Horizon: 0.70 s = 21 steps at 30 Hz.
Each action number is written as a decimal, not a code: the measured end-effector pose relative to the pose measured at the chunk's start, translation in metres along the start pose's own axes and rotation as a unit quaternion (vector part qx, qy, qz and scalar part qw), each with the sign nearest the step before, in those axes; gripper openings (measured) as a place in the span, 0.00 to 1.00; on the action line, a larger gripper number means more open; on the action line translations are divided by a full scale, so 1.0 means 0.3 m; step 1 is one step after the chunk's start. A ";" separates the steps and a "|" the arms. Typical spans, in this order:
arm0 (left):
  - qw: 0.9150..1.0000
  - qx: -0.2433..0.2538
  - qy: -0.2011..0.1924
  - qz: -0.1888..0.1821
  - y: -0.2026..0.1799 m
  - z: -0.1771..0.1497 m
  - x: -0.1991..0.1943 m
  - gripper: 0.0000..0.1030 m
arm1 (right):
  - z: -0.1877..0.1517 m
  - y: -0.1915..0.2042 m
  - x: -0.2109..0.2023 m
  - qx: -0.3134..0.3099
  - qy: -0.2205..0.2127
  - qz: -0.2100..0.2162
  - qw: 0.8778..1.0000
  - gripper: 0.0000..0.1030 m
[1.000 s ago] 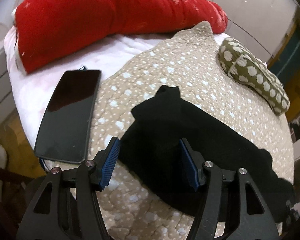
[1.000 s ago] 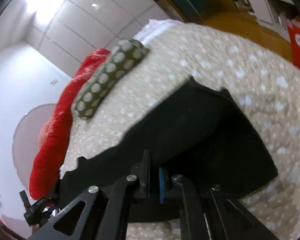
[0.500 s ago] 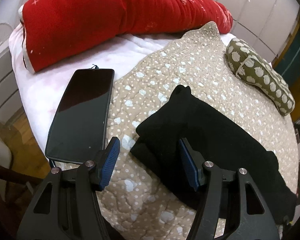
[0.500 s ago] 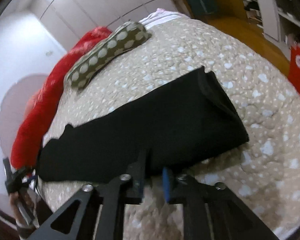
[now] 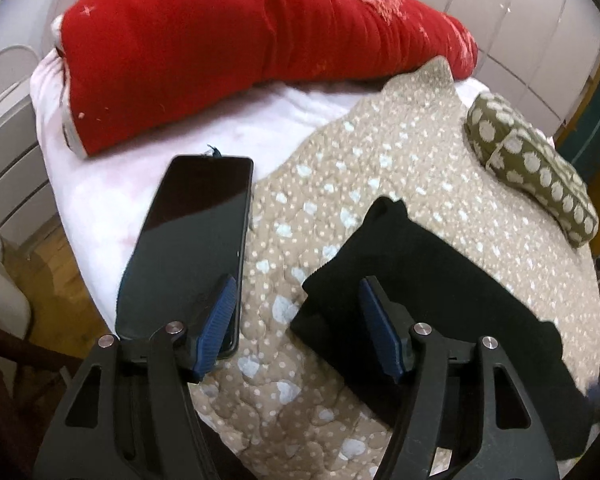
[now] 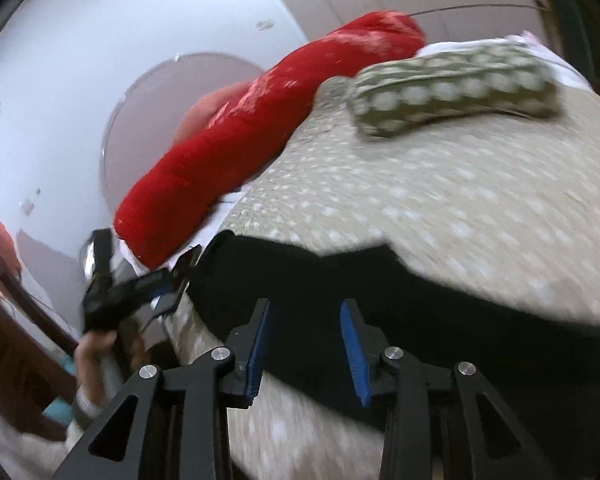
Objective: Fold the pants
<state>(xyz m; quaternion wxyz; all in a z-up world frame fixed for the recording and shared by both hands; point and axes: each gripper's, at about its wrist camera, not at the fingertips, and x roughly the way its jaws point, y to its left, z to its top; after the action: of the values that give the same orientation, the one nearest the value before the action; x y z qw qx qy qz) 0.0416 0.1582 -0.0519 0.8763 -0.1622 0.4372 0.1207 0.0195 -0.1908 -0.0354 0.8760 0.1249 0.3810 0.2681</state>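
Observation:
The black pants (image 5: pixel 440 280) lie folded lengthwise in a long strip on the beige dotted quilt (image 5: pixel 380 168). My left gripper (image 5: pixel 296 312) is open and empty, hovering over the quilt at the strip's near end. In the right wrist view the pants (image 6: pixel 440 300) stretch across the quilt (image 6: pixel 460 200). My right gripper (image 6: pixel 306 336) is open and empty just above the dark cloth. The left gripper also shows in the right wrist view (image 6: pixel 140 284), held by a hand at the bed's far end.
A black phone (image 5: pixel 192 240) lies on the white sheet (image 5: pixel 100 200) left of the quilt. A long red pillow (image 5: pixel 240 40) runs along the back. An olive dotted cushion (image 5: pixel 532 168) lies at the right. Wooden floor lies beyond the bed edge.
My right gripper has opened and let go of the pants, which now lie flat. It swung toward the strip's other end. My left gripper drew back slightly to the left.

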 end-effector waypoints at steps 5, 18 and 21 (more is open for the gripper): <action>1.000 0.000 0.006 -0.006 0.013 0.007 0.019 0.62 | 0.127 -0.028 0.173 -0.020 0.015 -0.136 0.990 0.33; 0.999 0.031 0.013 -0.018 -0.050 -0.020 0.070 0.24 | 0.123 -0.146 0.165 0.019 0.014 -0.094 0.995 0.10; 0.998 0.055 -0.012 0.011 -0.059 -0.038 0.033 0.17 | 0.157 -0.117 0.161 -0.009 -0.002 -0.127 0.992 0.09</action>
<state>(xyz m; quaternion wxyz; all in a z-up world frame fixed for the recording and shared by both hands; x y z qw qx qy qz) 0.0454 0.1383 -0.0633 0.8878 -0.1071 0.4345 0.1076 0.0945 -0.1931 -0.0472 0.9048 0.0681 0.3894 0.1580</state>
